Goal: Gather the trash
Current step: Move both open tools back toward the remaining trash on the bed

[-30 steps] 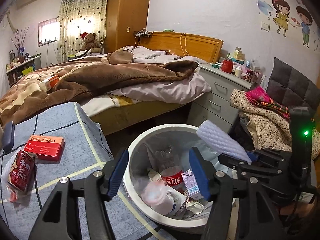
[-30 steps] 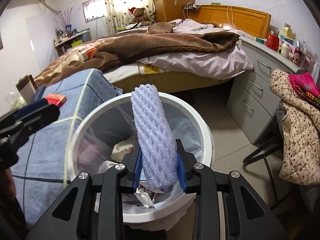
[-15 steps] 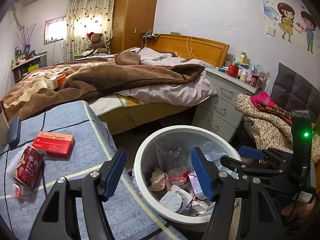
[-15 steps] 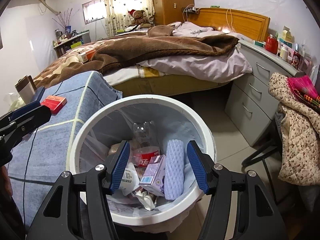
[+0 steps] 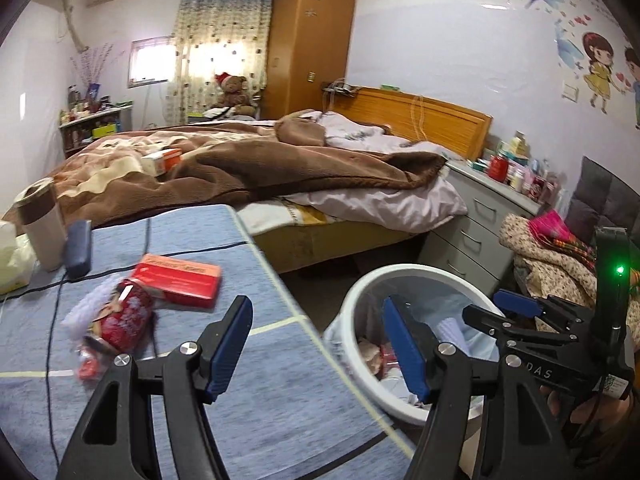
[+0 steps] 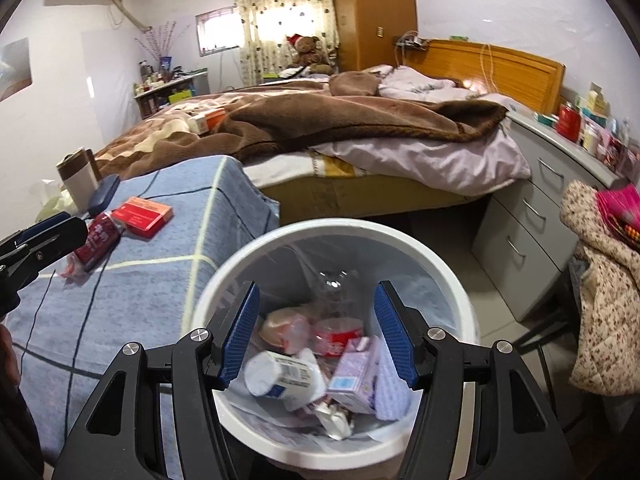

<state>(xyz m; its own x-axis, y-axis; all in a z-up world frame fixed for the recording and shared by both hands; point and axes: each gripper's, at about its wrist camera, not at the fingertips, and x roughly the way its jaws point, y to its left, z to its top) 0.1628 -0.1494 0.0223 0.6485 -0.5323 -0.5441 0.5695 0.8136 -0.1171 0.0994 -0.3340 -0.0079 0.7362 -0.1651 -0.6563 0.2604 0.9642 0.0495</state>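
A white trash bin [image 6: 444, 252] stands by the blue-covered table [image 6: 152, 296]; it also shows in the left wrist view [image 5: 404, 270]. Inside lie a lavender foam sleeve [image 6: 394, 390], a purple carton [image 6: 354, 376], a white bottle [image 6: 280, 374] and a cola bottle [image 6: 338, 334]. My right gripper [image 6: 316, 338] is open and empty above the bin. My left gripper [image 5: 318, 350] is open and empty over the table's edge. On the table lie a red milk can in a clear wrapper [image 5: 122, 318] and a red tablet box [image 5: 178, 280].
A tumbler [image 5: 40, 228], a dark case [image 5: 78, 248] and tissues [image 5: 10, 260] stand at the table's far left. Behind is a bed with a brown blanket [image 5: 280, 164]. Grey drawers [image 6: 532, 216] and a chair piled with clothes [image 6: 604, 280] are to the right.
My right gripper opened and dropped the foam sleeve into the bin, then stayed above it. My left gripper swung left from the bin toward the table with the can and box.
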